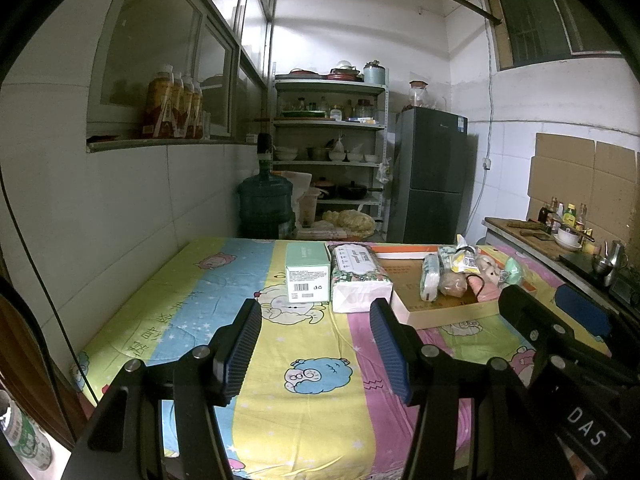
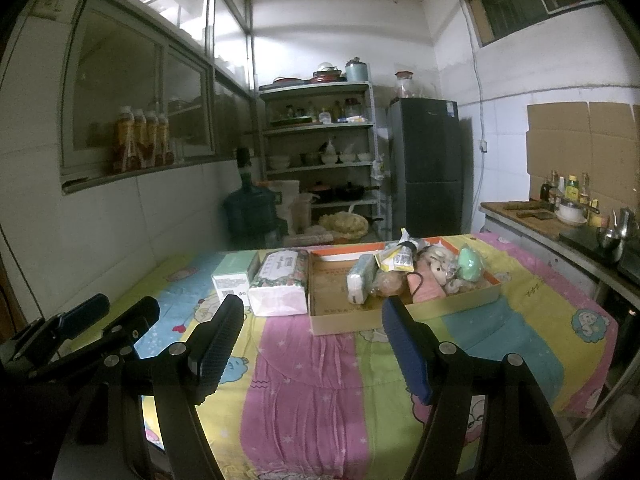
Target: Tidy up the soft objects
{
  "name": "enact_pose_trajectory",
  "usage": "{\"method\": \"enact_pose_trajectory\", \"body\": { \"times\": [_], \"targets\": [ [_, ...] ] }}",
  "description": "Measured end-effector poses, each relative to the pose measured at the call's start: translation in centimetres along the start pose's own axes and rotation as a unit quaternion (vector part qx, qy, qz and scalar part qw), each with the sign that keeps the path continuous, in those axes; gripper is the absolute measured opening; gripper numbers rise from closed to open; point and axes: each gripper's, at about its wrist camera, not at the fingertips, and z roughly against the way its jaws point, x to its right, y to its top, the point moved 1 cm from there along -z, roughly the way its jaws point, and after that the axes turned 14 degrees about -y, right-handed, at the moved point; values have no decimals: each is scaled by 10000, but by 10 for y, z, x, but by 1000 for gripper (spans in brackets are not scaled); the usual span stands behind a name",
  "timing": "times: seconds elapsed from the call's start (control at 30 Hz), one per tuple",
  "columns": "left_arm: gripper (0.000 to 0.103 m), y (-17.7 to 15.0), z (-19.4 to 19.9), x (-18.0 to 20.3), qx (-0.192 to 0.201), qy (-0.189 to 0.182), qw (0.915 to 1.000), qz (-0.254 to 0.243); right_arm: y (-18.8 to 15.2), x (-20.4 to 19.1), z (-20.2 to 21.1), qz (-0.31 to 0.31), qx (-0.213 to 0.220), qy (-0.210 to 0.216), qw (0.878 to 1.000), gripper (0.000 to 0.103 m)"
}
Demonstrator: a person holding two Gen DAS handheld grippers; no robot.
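While both grippers gape, empty | tissue pack (image 2: 280, 284) (beside green box (image 2: 232, 276)) flanks toy-filled tray (image 2: 336, 320)

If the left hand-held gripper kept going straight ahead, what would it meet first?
Probably the floral tissue pack, maybe the green box beside it; the left hand-held gripper is open, and depth is unclear.

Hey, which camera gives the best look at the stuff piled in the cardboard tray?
The right wrist view: the cardboard tray sits near centre, its floor and whole pile visible. In the left wrist view the tray lies off to the right, with the right tool covering its near right corner.
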Motion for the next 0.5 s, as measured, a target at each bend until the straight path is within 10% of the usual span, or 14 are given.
{"method": "enact_pose_trajectory", "body": {
  "times": [0.5],
  "targets": [
    [56, 0, 0, 1, -2, 2, 10000, -3, 0, 0, 1, 2, 2, 4, 10000, 73]
  ]
}}
